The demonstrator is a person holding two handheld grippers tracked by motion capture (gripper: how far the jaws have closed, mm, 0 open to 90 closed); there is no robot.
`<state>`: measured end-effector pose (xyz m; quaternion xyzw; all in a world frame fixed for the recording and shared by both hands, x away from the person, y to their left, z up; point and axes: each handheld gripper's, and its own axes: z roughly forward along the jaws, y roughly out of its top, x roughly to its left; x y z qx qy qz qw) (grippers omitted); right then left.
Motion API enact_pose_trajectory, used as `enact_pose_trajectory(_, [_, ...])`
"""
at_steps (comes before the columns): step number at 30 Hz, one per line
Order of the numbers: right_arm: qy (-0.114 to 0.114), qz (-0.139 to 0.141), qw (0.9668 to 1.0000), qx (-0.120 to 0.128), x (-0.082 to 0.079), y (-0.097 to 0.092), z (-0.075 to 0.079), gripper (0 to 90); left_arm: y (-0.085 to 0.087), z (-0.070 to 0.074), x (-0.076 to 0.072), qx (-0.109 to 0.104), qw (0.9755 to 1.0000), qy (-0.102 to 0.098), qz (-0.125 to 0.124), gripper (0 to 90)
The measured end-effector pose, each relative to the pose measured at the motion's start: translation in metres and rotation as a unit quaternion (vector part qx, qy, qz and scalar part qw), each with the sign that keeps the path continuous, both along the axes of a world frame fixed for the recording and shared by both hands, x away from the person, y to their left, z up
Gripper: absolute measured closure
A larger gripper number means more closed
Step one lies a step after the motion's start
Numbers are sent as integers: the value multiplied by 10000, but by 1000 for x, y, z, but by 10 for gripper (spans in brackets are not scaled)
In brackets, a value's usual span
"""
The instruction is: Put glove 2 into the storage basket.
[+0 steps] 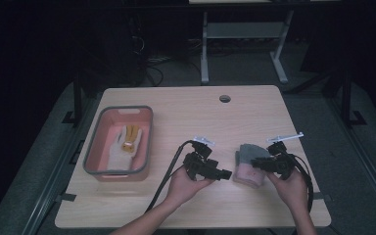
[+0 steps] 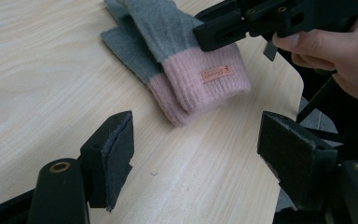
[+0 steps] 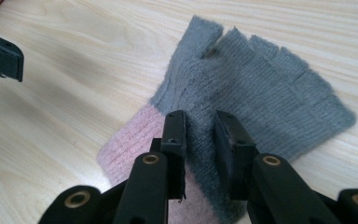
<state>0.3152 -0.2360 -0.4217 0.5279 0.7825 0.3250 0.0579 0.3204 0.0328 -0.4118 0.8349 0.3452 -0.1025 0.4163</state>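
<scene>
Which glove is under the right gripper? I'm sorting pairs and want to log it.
The grey glove with the pink cuff, lying on the bare table under the right gripper. The cream and yellow glove lies in the pink bin.

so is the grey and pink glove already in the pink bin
No, the grey and pink glove lies on the table by the right gripper, while the pink bin holds a different, cream and yellow glove.

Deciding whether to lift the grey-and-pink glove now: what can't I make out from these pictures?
- Right gripper view: whether its pads actually pinch the grey-and-pink glove; the jaws cover the fold between them.
- Left gripper view: glove label text, too small.
- High view: yellow glove in the pink bin, dim and too small for detail.
</scene>
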Motion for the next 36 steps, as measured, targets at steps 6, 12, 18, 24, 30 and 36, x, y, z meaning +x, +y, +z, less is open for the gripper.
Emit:
enact_pose_trajectory(6, [46,-92,9999,-19,3,-1,-9,669,0,0,1,-5,10000,-4,14,273])
enact_pose_trajectory(12, [-79,-57,9999,52,-3,-4,-3,663,-1,-1,1,5,10000,4,15,273])
enact_pose_trajectory(18, [86,75,9999,-34,-6,1,-9,700,-6,-4,0,-38,10000,35,-31,290])
enact_pose_trajectory(24, [89,-28,9999,138,-6,-6,-13,607,-15,-10,2,-74,9998,190,-42,306])
enact_pose_trajectory(30, [40,-181,9993,331,-11,-16,-10,535,-22,-17,8,-116,9993,347,30,312])
enact_pose_trajectory(36, [82,-261,9986,454,-12,-23,-11,498,-29,-26,16,-186,9984,517,130,319])
